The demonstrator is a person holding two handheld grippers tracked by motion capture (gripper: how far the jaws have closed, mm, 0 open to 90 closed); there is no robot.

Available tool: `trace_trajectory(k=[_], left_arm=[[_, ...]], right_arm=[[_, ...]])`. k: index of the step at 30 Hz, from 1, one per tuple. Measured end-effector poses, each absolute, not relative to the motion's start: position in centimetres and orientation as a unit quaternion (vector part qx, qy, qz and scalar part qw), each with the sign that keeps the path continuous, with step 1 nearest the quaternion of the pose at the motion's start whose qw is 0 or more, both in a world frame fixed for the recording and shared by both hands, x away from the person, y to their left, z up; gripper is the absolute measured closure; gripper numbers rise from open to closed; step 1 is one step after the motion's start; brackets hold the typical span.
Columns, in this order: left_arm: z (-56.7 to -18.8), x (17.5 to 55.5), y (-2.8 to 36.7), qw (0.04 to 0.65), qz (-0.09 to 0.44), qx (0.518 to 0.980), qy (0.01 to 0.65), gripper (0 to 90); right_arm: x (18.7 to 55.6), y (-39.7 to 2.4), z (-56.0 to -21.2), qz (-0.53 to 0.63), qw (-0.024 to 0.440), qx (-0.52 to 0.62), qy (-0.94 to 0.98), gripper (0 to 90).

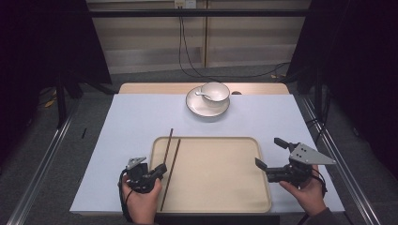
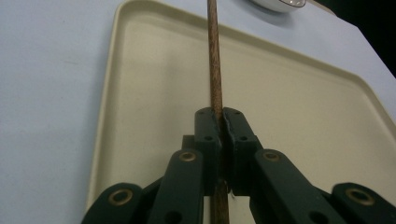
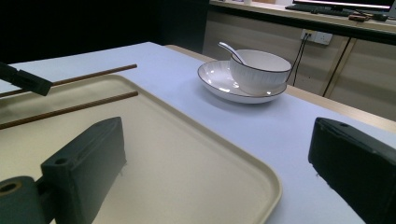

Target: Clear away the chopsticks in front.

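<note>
A beige tray (image 1: 216, 187) lies at the table's near middle. Two brown chopsticks rest along its left part. My left gripper (image 1: 162, 169) is shut on the left chopstick (image 1: 169, 140), whose far tip reaches past the tray's far rim. The left gripper view shows this chopstick (image 2: 215, 60) pinched between the closed jaws of the left gripper (image 2: 222, 116). The other chopstick (image 1: 172, 168) lies free on the tray just to its right. My right gripper (image 1: 267, 152) hovers open over the tray's right rim, nothing between its jaws.
A white bowl (image 1: 215, 91) with a spoon (image 1: 202, 93) in it stands on a white plate (image 1: 199, 107) at the table's far middle. The pale table top (image 1: 131, 122) surrounds the tray. Metal rails (image 1: 47, 159) run along both sides of the table.
</note>
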State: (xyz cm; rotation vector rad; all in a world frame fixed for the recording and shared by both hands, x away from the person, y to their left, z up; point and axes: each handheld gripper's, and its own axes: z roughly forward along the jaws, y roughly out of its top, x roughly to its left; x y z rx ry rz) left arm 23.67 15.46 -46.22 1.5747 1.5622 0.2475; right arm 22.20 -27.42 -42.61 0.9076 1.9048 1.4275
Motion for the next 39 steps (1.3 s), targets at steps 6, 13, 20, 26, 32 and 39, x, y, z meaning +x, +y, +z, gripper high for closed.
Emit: trace_trajectory(k=[6, 13, 20, 26, 32, 39], left_arm=[[-46.3, 23.5, 15.5, 0.432, 0.102, 0.637, 0.631, 85.3], [-46.7, 23.3, 15.4, 0.426, 0.091, 0.639, 0.634, 85.2], [-47.1, 23.2, 15.3, 0.413, 0.087, 0.648, 0.634, 85.2], [-47.4, 23.2, 15.4, 0.406, 0.084, 0.652, 0.635, 84.9], [-47.6, 23.3, 15.3, 0.400, 0.086, 0.656, 0.634, 84.6], [-47.5, 23.4, 15.2, 0.405, 0.082, 0.658, 0.629, 78.7]], right_arm=[[22.2, -27.4, -42.6, 0.534, 0.293, 0.341, 0.716, 3.5], [22.2, -27.4, -42.6, 0.534, 0.294, 0.341, 0.716, 3.5], [22.2, -27.4, -42.6, 0.534, 0.294, 0.342, 0.716, 3.5], [22.3, -27.3, -42.6, 0.534, 0.292, 0.339, 0.718, 3.5], [22.2, -27.5, -42.6, 0.533, 0.293, 0.339, 0.718, 3.5], [22.1, -27.5, -42.6, 0.534, 0.293, 0.341, 0.716, 3.5]])
